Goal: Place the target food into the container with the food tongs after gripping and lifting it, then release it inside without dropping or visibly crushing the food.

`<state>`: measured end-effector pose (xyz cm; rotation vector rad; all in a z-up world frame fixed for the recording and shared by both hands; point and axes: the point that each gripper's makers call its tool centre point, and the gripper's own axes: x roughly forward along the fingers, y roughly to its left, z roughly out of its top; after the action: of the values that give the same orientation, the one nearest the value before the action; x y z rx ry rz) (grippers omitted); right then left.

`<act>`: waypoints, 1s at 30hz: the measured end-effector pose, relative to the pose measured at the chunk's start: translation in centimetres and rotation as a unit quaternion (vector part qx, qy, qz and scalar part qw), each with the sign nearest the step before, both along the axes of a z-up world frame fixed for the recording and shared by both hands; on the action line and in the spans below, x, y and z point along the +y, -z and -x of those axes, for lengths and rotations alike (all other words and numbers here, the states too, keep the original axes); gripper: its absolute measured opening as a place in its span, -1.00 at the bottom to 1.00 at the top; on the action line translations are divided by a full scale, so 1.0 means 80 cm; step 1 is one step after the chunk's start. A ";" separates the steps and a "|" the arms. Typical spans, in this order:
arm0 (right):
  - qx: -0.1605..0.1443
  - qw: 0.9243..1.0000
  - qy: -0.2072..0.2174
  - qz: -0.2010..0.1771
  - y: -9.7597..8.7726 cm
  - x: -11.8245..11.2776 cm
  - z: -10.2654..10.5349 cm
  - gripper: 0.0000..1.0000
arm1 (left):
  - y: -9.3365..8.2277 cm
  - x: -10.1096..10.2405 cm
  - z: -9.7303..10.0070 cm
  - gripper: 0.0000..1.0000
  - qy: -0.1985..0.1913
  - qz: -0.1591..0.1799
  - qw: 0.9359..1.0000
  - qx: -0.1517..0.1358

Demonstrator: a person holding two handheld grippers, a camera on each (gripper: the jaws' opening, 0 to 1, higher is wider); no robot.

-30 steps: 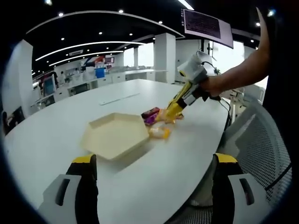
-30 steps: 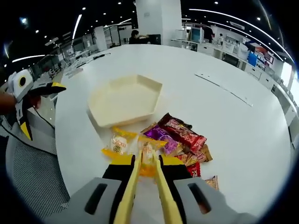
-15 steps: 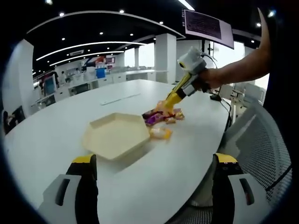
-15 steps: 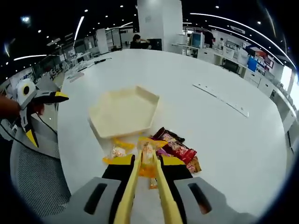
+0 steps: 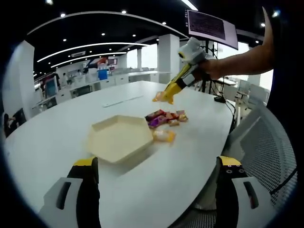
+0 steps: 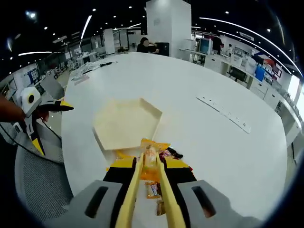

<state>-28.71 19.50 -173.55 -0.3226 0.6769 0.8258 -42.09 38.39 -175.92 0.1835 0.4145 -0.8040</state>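
Yellow food tongs [image 6: 148, 176] in our right gripper [image 6: 148, 199] pinch an orange-wrapped snack [image 6: 151, 159] above the table, near the hexagonal tray [image 6: 124, 124], while our left gripper [image 5: 154, 190] hangs wide open.

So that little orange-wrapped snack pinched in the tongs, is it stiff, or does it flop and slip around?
Probably light: the thin food tongs hold the wrapped snack up above the table without visible sag. The wrapper looks crinkly and glossy, so it may be a bit slippery, and its loose ends likely flop. The middle seems firmer, though too tight a squeeze could crush it.
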 end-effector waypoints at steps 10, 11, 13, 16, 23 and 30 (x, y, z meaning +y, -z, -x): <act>-0.010 1.000 -0.023 -0.003 -0.021 0.024 -0.018 -0.59 | -0.002 0.003 -0.003 0.99 -0.004 -0.004 1.000 -0.008; -0.011 1.000 -0.025 -0.004 -0.023 0.029 -0.020 -0.59 | -0.002 0.003 -0.003 0.99 -0.005 -0.004 1.000 -0.009; -0.014 0.999 -0.030 -0.004 -0.026 0.036 -0.024 -0.59 | -0.003 0.004 -0.004 0.99 -0.007 -0.004 1.000 -0.009; -0.016 0.999 -0.039 -0.004 -0.031 0.047 -0.029 -0.59 | -0.003 0.004 -0.004 0.99 -0.009 -0.003 1.000 -0.010; -0.021 0.998 -0.059 -0.003 -0.040 0.074 -0.043 -0.59 | -0.004 0.005 -0.005 0.99 -0.012 -0.003 1.000 -0.012; -0.025 0.997 -0.072 -0.006 -0.051 0.101 -0.057 -0.58 | -0.001 0.006 -0.005 0.99 -0.012 -0.008 1.000 -0.011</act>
<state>-24.18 27.56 -169.47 -0.3840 0.6060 0.9561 -41.68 38.91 -175.82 0.2011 0.4012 -0.7745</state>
